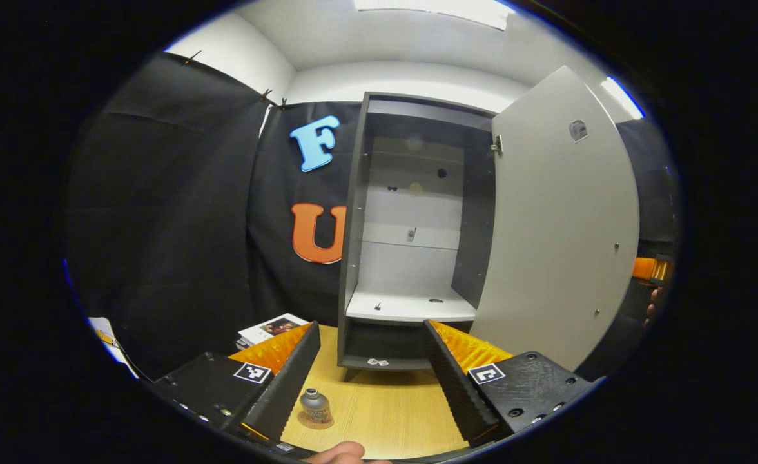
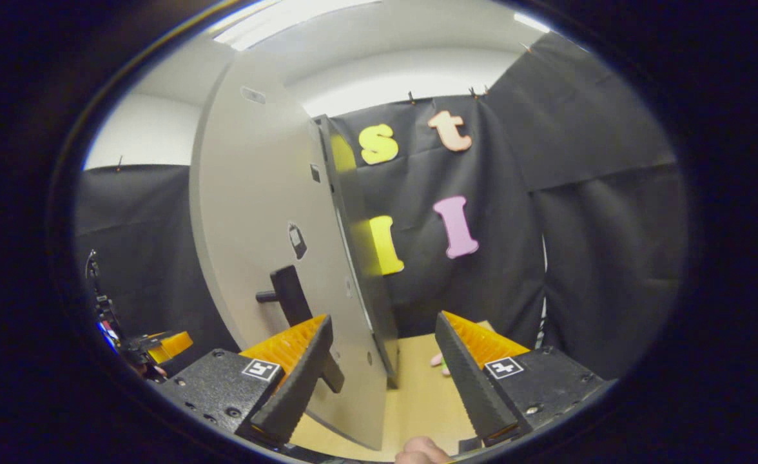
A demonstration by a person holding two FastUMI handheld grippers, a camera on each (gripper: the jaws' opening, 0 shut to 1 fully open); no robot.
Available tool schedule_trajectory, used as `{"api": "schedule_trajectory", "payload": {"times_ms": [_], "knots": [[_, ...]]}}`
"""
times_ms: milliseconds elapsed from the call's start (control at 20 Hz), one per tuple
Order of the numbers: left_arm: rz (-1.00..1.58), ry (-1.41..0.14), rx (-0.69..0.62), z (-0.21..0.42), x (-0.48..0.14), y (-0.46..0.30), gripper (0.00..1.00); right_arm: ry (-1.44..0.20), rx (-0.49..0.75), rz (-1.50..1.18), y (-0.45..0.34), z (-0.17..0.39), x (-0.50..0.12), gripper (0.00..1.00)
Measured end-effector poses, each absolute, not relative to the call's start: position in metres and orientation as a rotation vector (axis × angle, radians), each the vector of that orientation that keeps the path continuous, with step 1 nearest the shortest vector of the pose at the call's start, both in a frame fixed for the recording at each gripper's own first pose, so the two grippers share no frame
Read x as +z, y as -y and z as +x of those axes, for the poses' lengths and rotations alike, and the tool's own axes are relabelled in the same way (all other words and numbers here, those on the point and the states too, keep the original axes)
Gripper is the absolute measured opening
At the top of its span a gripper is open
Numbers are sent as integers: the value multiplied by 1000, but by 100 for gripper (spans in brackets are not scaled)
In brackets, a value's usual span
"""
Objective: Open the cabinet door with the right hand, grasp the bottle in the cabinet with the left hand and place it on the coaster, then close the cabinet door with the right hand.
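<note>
The bottle (image 1: 315,401) is sitting on the coaster (image 1: 316,421), just beside the left gripper (image 1: 371,377), whose fingers are standing apart. The right gripper (image 2: 382,380), fingers also apart, is straddling the open door (image 2: 269,258); pushing evenly should close it.

Small grey bottle (image 1: 314,401) upright on round coaster (image 1: 316,421), cabinet (image 1: 411,258) empty, door (image 1: 563,225) swung open

one cabinet (image 1: 411,212), one door (image 1: 559,225), one bottle (image 1: 314,401), one coaster (image 1: 315,421), two grippers
</note>
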State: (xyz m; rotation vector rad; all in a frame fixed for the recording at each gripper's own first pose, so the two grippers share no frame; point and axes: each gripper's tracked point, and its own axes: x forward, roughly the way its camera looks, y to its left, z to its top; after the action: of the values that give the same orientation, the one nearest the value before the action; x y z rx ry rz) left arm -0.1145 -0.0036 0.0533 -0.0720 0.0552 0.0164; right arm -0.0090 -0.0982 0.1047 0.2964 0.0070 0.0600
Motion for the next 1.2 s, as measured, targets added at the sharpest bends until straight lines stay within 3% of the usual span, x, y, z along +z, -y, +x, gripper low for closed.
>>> {"api": "schedule_trajectory", "payload": {"times_ms": [250,300,350,700,1050,1100,1200], "knots": [[-147,-86,-48,-101,49,11,95,75,33,322,98,-9,106,97],[-151,-91,-51,-98,45,10,95,92,30,299,95,-7,108,90],[-166,-108,-54,-97,38,10,95,95,40,281,89,-4,107,97],[-157,-82,-51,-95,40,-9,95,42,210,308,15,9,107,97],[-209,-117,50,-110,16,-64,95,53,275,289,-34,25,108,96],[-223,-124,70,-112,12,-73,95,48,288,292,-40,27,107,91],[-238,-135,113,-114,4,-90,95,44,304,290,-51,33,110,97]]}}
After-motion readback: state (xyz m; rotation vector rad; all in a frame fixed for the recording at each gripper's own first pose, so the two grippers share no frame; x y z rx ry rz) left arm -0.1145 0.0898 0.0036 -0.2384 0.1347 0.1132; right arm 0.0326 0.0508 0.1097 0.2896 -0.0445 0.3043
